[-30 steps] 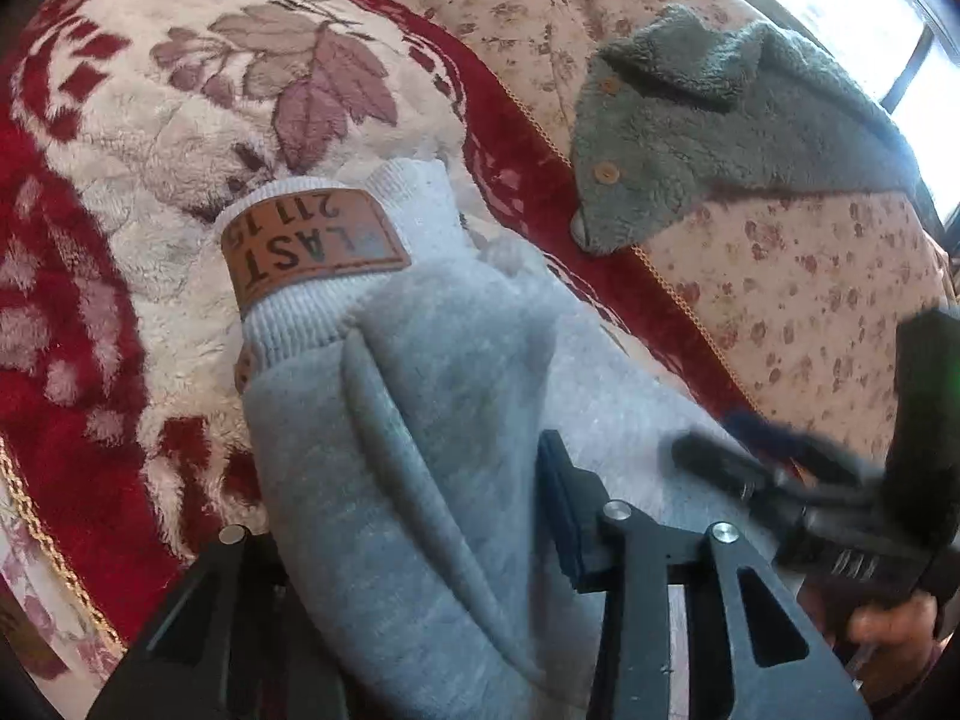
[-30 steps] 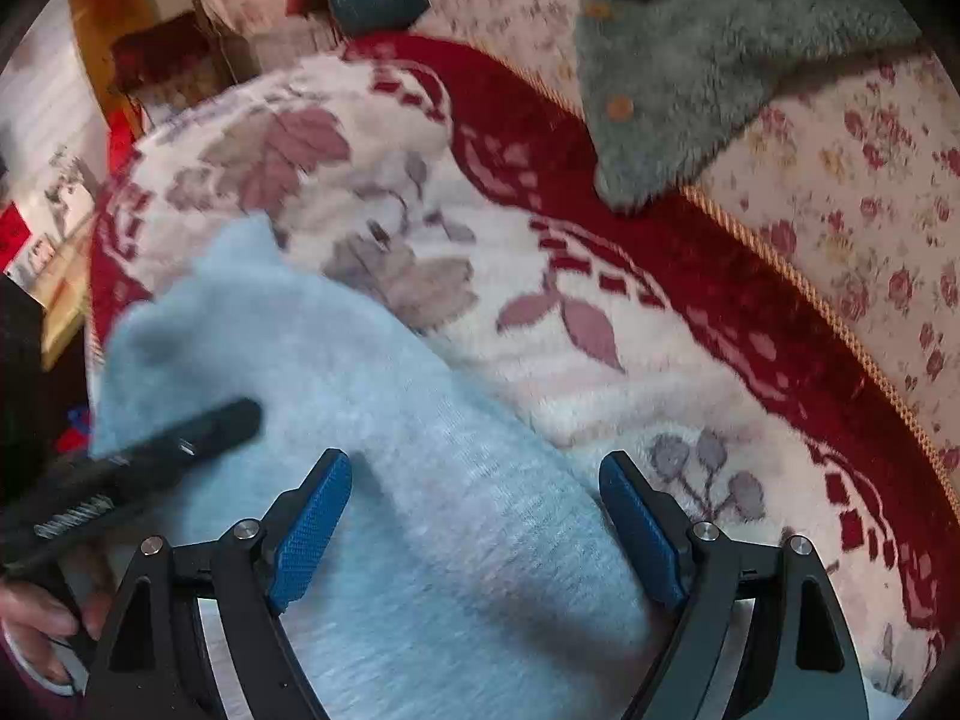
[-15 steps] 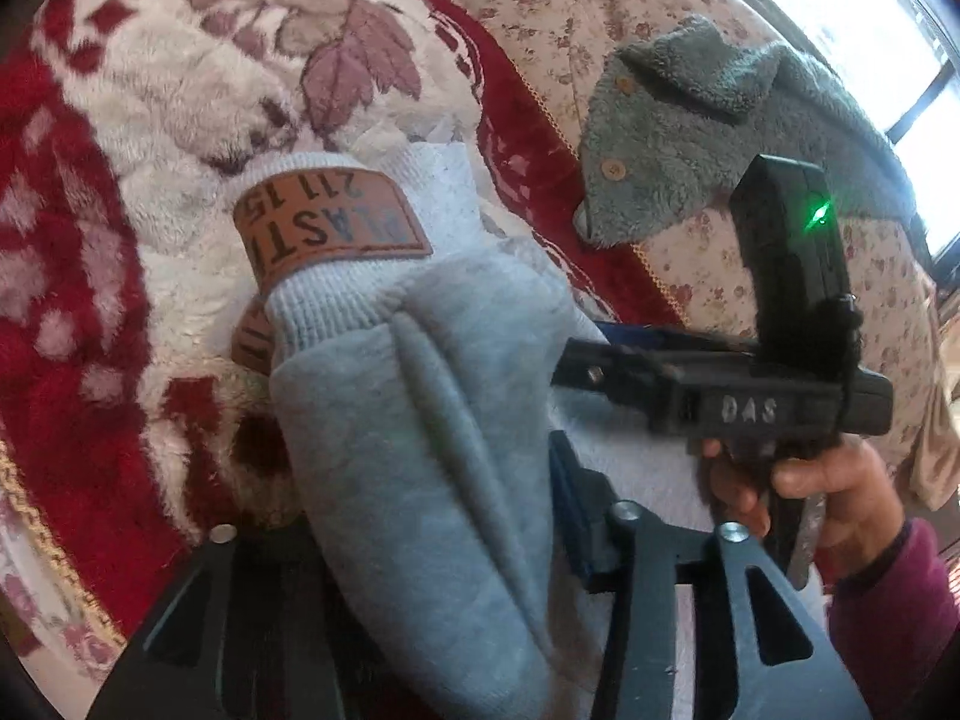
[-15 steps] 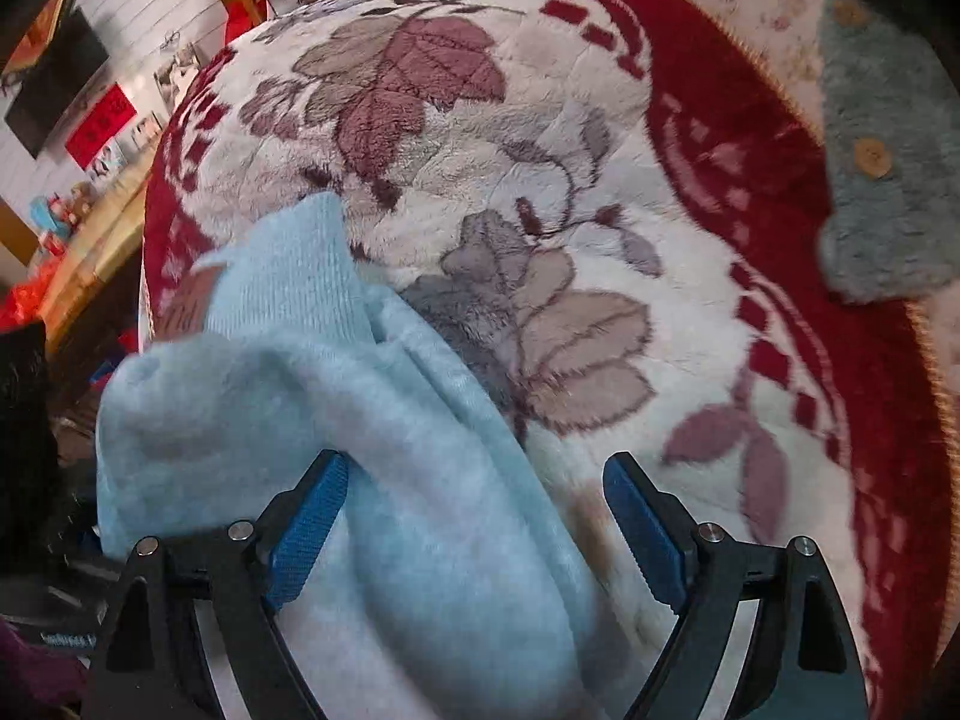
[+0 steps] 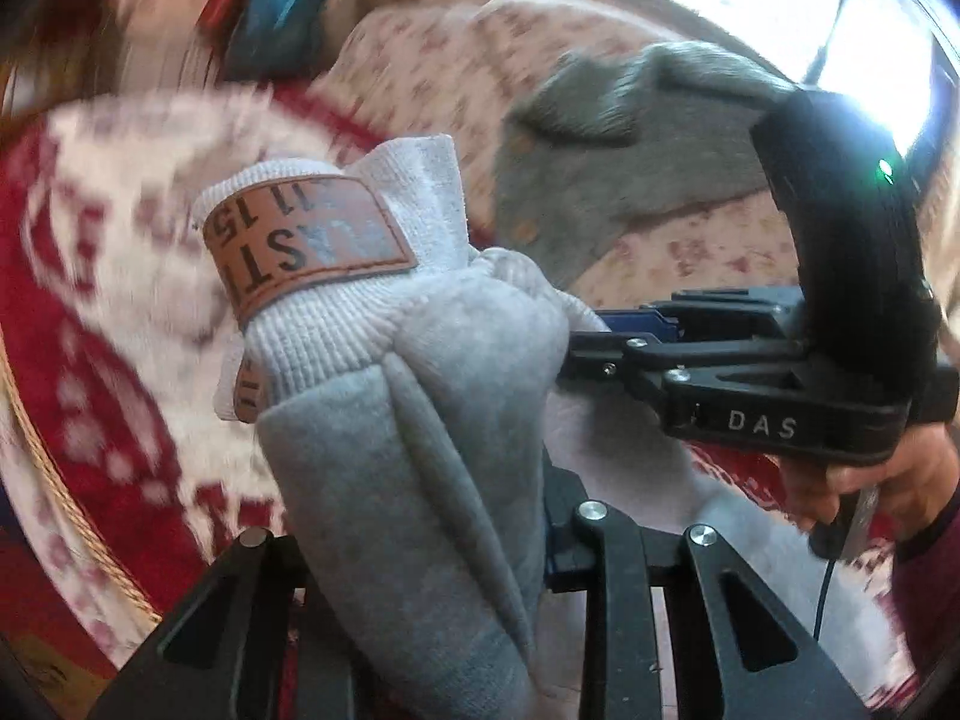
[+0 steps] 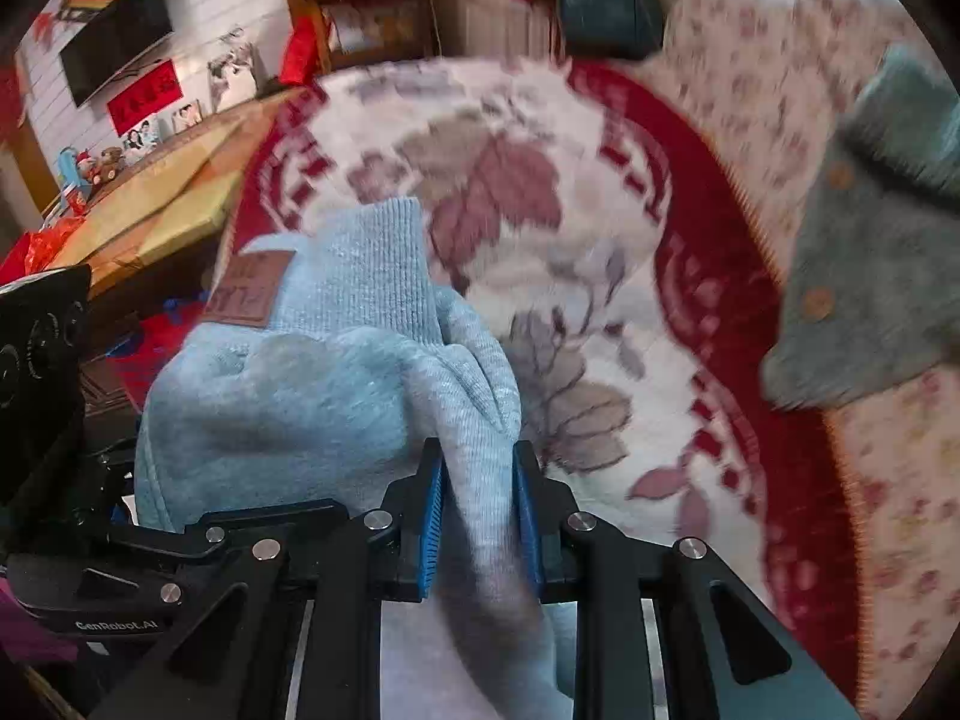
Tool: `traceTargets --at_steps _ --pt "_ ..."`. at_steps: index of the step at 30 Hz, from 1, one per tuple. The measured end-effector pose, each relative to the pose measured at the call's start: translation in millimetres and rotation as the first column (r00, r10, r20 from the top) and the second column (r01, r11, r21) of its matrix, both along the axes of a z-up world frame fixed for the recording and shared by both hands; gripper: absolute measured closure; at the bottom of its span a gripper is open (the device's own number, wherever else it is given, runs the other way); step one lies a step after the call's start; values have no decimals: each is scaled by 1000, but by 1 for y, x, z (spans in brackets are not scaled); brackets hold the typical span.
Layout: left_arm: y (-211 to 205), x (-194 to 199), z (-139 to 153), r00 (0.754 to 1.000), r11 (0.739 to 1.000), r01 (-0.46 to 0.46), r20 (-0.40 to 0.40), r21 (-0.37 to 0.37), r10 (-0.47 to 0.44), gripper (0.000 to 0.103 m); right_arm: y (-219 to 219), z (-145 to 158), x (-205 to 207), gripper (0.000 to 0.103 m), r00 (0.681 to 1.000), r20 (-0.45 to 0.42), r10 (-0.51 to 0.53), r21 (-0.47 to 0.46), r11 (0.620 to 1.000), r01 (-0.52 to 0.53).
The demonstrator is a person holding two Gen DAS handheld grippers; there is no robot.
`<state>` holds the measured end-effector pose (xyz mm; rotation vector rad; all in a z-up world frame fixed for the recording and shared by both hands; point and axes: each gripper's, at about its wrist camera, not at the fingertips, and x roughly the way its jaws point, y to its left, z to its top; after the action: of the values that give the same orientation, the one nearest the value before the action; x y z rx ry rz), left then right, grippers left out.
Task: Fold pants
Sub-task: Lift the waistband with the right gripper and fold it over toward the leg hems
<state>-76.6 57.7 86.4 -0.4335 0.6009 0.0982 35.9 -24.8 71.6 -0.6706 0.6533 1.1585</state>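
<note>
With both your left gripper (image 5: 420, 546) and right gripper (image 6: 480, 516) just clamped onto the bunched grey fleece pants (image 6: 288, 396), uneven lifting could slip the thick waistband free.

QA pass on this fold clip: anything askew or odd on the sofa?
Mainly the grey pants: bunched into ridges instead of flat, pinched by both the left gripper and right gripper. A teal fleece garment lies crumpled on the floral cushion. No damage visible.

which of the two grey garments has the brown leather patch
The grey pants pinched by both grippers; the patch sits on their ribbed waistband. The fuzzy grey-green jacket behind has only round buttons.
</note>
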Motion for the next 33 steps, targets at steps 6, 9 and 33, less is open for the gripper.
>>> traceTargets --at_steps 6,9,33 --pt "-71 -23 45 991 986 76 94 149 -91 76 -61 49 -28 80 997 76 -26 57 998 22" --pt "-118 -31 50 982 967 125 109 223 -152 76 -106 55 -38 80 995 67 -70 93 994 64" --pt "-297 -79 -8 858 796 474 4 377 -513 10 -378 -14 -36 30 735 -176 -655 127 725 677"
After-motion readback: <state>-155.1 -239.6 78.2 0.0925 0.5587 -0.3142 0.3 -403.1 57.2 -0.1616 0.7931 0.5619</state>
